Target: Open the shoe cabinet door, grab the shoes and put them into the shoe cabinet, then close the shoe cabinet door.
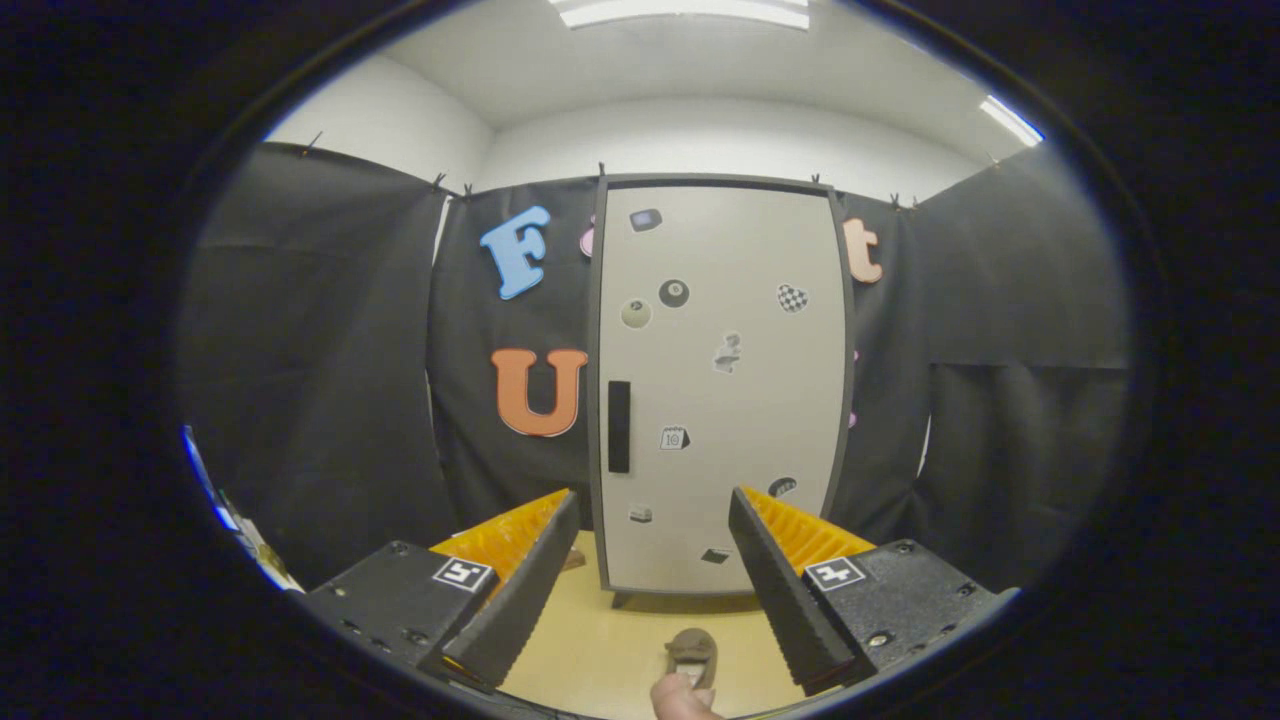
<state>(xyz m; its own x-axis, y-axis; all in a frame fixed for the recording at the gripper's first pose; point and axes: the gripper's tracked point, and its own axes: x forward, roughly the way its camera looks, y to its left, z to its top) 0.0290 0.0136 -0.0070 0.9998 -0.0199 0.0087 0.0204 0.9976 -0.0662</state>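
Facing shut cabinet door (722, 385), well ahead; gripper (650, 505) wide open, empty. Handle (619, 426) ahead, nearer left finger: narrow, grab may slip. Shoe (692, 652) low between fingers; swinging door might strike it.

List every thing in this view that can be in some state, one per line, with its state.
Shoe cabinet door: shut, flush in its frame.
Door handle: untouched, on the door's left edge, beyond the fingers.
Shoe: on the floor in front of the cabinet, between the fingers, not gripped.
Hand: just below the shoe; whether it touches the shoe is unclear.
Gripper: open, fingers spread wide, holding nothing.
Ceiling light: on.
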